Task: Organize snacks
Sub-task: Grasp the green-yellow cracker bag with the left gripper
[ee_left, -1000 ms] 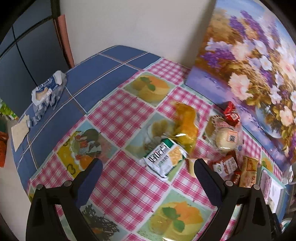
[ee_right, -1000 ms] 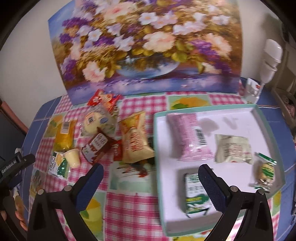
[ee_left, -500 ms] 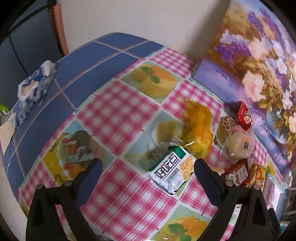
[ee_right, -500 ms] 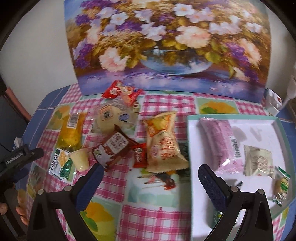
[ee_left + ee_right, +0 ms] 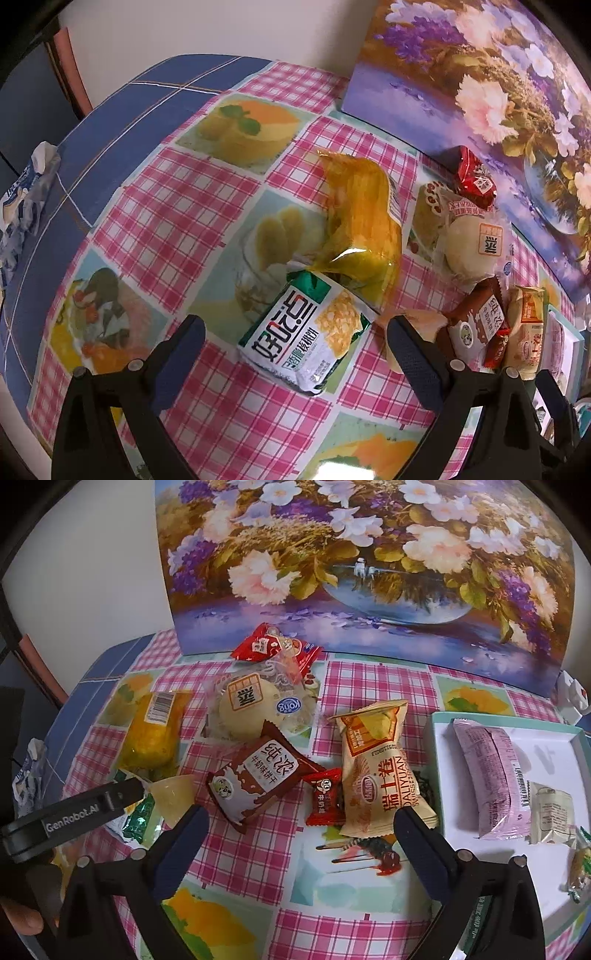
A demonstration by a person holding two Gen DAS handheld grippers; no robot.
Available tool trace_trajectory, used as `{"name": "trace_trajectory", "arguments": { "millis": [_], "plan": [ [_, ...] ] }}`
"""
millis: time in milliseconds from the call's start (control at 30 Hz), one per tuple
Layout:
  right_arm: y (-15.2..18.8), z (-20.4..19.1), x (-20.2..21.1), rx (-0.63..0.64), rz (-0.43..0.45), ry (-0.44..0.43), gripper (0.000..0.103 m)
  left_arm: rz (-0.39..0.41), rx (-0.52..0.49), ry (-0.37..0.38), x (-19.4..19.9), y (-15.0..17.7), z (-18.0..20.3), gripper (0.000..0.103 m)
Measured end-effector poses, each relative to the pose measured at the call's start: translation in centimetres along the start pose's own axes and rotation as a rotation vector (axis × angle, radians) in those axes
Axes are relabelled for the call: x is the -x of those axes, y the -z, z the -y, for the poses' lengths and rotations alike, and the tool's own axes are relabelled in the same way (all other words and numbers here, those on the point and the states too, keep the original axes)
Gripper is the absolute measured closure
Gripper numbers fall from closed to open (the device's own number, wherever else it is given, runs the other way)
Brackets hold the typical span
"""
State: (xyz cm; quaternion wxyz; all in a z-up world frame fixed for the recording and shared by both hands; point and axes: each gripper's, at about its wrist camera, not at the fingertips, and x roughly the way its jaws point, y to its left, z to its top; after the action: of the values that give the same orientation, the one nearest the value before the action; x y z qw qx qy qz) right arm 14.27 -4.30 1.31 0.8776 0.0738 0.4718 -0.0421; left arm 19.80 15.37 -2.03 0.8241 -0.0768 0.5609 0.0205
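Left wrist view: the left gripper (image 5: pixel 293 332) hangs over the surface (image 5: pixel 177 206) with its fingers (image 5: pixel 183 345) spread wide and nothing between them. A green and white cracker packet (image 5: pixel 306 332) lies flat in the gap, apart from both fingers. An orange bag (image 5: pixel 364 225) rests against the packet's far end. To the right follow a bun in a clear wrapper (image 5: pixel 469 243), a red packet (image 5: pixel 474 177) at the foot of the flower painting (image 5: pixel 480 74), a brown biscuit packet (image 5: pixel 480 321) and a tan roll packet (image 5: pixel 524 332). Left of the cracker packet the checked cloth is bare up to the rounded blue edge, where a tissue pack (image 5: pixel 22 195) lies.

Right wrist view: the right gripper (image 5: pixel 301 830) also has its fingers (image 5: pixel 419 843) released and holds nothing. Ahead of it lie the brown biscuit packet (image 5: pixel 258 775), a small red candy (image 5: pixel 325 797) and the tan roll packet (image 5: pixel 380 771), each touching the next. A pale jelly cup (image 5: pixel 175 797) sits just beside the tip of the left gripper (image 5: pixel 92 808). The white tray (image 5: pixel 439 738) at right holds a pink packet (image 5: pixel 495 775) and a pale square packet (image 5: pixel 550 818); its near-left floor is open. A strip of bare cloth separates the roll packet from the tray's rim.
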Motion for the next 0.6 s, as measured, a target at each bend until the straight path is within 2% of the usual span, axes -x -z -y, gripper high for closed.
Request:
{"name": "trace_trajectory", "arguments": {
  "millis": [167,233,367,467,500,600],
  "plan": [
    [0.0,-0.3,0.0,0.013,0.003,0.012,0.002,-0.006,-0.031,-0.011,-0.5,0.1,0.6,0.008],
    [0.0,-0.6,0.0,0.022,0.006,0.016,0.002,-0.011,-0.025,-0.016,-0.6,0.1,0.5,0.022],
    [0.0,-1.2,-0.1,0.042,0.012,0.020,0.002,-0.026,0.002,-0.012,-0.9,0.1,-0.3,0.028],
    [0.1,-2.0,-0.2,0.065,0.024,0.021,0.004,-0.026,0.028,0.001,-0.8,0.0,-1.2,0.038],
    [0.1,-2.4,-0.2,0.076,0.028,0.020,0.005,-0.024,0.036,-0.003,-0.7,0.1,-1.5,0.040],
    [0.3,-3.6,-0.4,0.103,0.036,0.010,0.018,-0.024,0.052,-0.003,-0.6,0.1,-2.3,0.042]
  ]
}}
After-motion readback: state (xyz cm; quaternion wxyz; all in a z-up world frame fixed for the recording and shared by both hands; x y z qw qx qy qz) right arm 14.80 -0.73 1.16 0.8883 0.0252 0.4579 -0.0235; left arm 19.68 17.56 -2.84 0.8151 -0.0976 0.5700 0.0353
